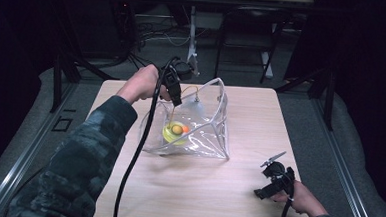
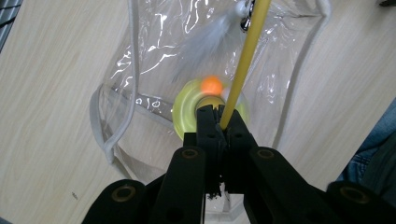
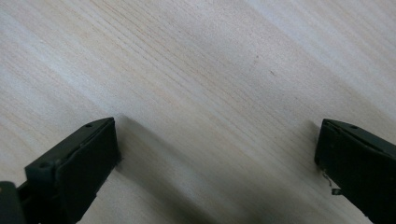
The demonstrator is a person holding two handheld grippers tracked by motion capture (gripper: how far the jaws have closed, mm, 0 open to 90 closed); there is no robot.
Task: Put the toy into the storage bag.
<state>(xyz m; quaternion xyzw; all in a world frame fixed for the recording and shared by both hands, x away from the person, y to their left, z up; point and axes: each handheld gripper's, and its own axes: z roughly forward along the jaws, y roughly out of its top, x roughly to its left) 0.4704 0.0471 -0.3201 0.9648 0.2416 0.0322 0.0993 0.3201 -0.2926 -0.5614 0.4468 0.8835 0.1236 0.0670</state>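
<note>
Wand: I see a thin yellow stick [image 2: 243, 60], tilted, its lower end pinched over the bag's middle, a white feather [image 2: 205, 39] hanging off its far end.
Bag: clear plastic bag [image 1: 207, 134], open-topped, crumpled, mid-table, slightly far.
Toy inside: yellow-green disc [image 2: 187, 112] with an orange ball [image 2: 212, 85], lying on the bag's bottom.

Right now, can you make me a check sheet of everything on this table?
Surface: pale wooden table, bare around the bag.
Job's things: clear plastic bag standing open; yellow stick with white feathers; yellow ring and orange ball inside the bag.
Clutter: nothing seen.
Claws: left claw shut on the yellow stick above the bag; right claw open over the table.
Cables: black cable trails from the left claw.
Surroundings: dark floor, metal frames, wires behind.
</note>
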